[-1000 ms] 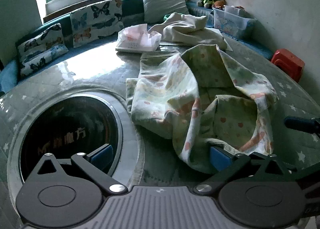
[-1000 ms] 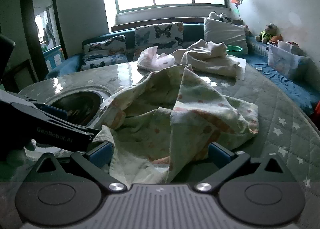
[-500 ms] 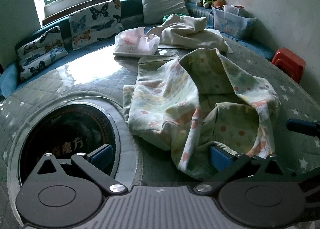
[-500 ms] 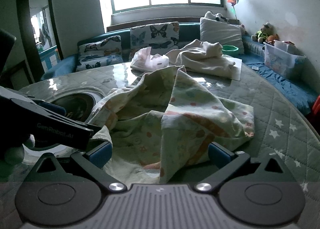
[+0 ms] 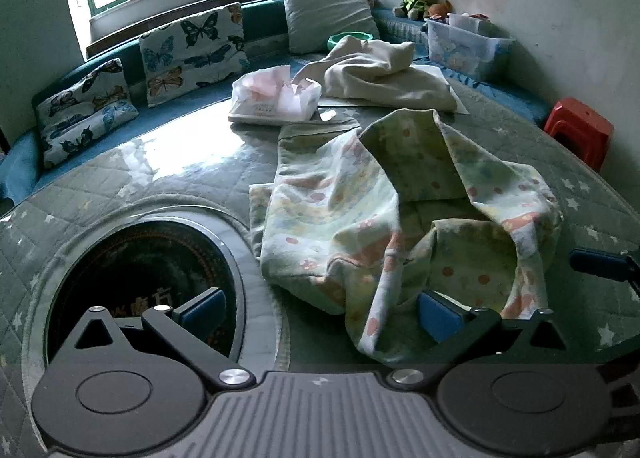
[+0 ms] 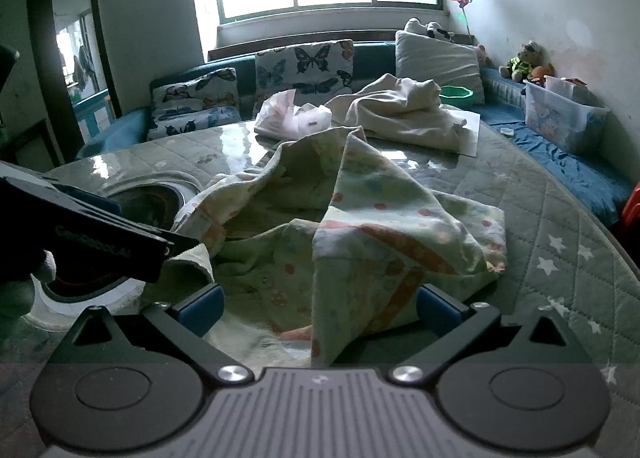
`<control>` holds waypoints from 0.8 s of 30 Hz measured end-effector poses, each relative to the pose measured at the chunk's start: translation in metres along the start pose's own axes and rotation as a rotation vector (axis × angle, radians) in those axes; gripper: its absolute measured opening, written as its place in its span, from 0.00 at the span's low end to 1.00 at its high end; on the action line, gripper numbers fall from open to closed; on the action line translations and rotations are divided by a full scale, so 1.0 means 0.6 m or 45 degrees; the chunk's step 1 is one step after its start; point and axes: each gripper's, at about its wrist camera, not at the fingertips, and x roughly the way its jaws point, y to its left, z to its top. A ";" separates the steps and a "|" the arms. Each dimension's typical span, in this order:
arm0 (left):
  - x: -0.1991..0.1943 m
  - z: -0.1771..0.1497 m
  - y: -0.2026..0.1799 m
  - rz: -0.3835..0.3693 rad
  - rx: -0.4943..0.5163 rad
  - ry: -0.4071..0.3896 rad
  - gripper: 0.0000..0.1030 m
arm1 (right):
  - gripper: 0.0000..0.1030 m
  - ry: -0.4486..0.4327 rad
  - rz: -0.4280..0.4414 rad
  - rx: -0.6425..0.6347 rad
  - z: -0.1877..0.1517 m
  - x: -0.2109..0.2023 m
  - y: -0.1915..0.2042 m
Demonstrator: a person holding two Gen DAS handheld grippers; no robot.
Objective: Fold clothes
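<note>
Hovering with both pairs of tongs spread wide, left gripper [image 5: 318, 312] and right gripper [image 6: 320, 308], nothing clamped, low over the near edge of the crumpled printed garment [image 5: 400, 213] on the quilted table [image 5: 132, 181]. Soft, light, limp cotton, probably; best pinched at hems or corners. Cream cloth [image 5: 384, 77] heaped far.

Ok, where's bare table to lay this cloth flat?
Free: the quilted strip right of the patterned cloth, toward the table edge, and the glossy patch left of it. Crowded: behind, by the cream garment and bag.
</note>
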 end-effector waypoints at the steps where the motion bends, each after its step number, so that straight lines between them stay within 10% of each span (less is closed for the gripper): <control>1: -0.002 0.000 0.001 -0.005 -0.003 0.001 1.00 | 1.00 0.001 -0.001 0.001 0.000 0.000 -0.001; 24: 0.008 0.021 -0.013 0.001 0.022 -0.024 0.95 | 1.00 0.016 -0.037 0.006 0.006 0.013 -0.009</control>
